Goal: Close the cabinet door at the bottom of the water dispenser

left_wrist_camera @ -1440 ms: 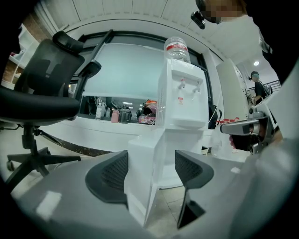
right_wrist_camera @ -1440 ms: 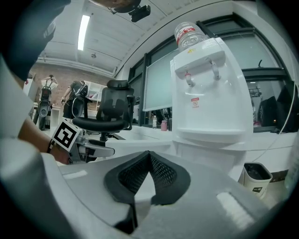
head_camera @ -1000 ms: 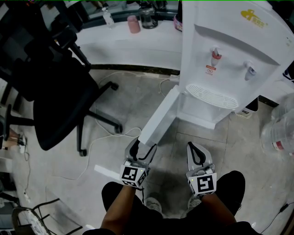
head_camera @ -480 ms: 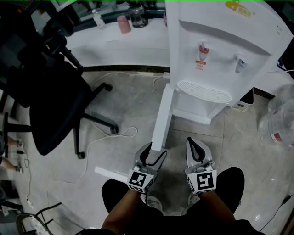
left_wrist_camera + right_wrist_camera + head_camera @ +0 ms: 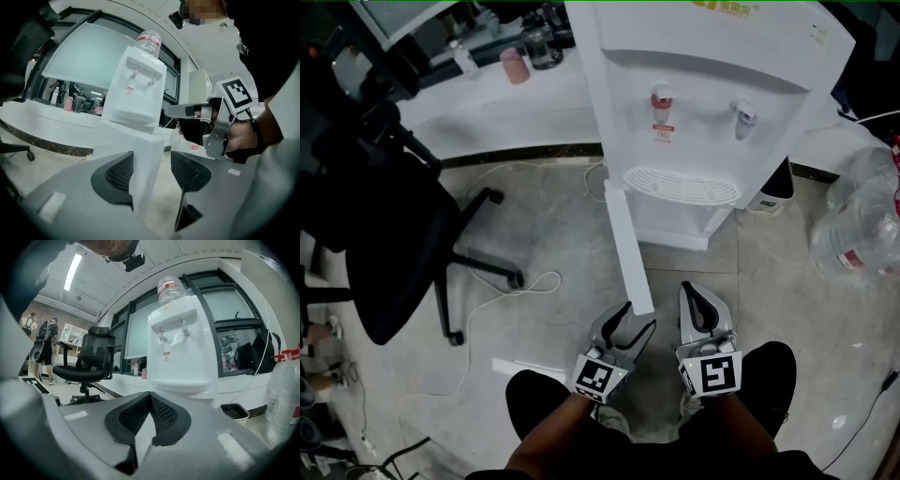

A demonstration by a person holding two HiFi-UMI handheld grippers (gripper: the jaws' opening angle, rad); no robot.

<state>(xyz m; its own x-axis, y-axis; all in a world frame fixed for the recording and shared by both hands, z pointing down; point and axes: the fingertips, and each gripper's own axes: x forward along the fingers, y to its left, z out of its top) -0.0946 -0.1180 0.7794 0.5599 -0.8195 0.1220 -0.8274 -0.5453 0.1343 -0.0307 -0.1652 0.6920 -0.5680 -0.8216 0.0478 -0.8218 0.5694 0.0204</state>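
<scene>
The white water dispenser (image 5: 712, 84) stands at 12 o'clock in the head view. Its bottom cabinet door (image 5: 628, 248) is swung wide open and is seen edge-on, reaching toward the person.

The left gripper (image 5: 635, 319) is released, its jaws spread around the door's free edge at 6 o'clock. In the left gripper view the door slab lies against the left pad (image 5: 115, 174), and a gap separates it from the right pad (image 5: 190, 169).

The right gripper (image 5: 696, 298) hovers just beside it at 5 o'clock. It is clenched with its jaws pressed together and holds nothing.

A black office chair (image 5: 384, 234) sits at 9 o'clock, and clear water bottles (image 5: 853, 234) stand at 3 o'clock. At 11 o'clock a pink cup (image 5: 515, 66) rests on the white bench (image 5: 487, 108).
</scene>
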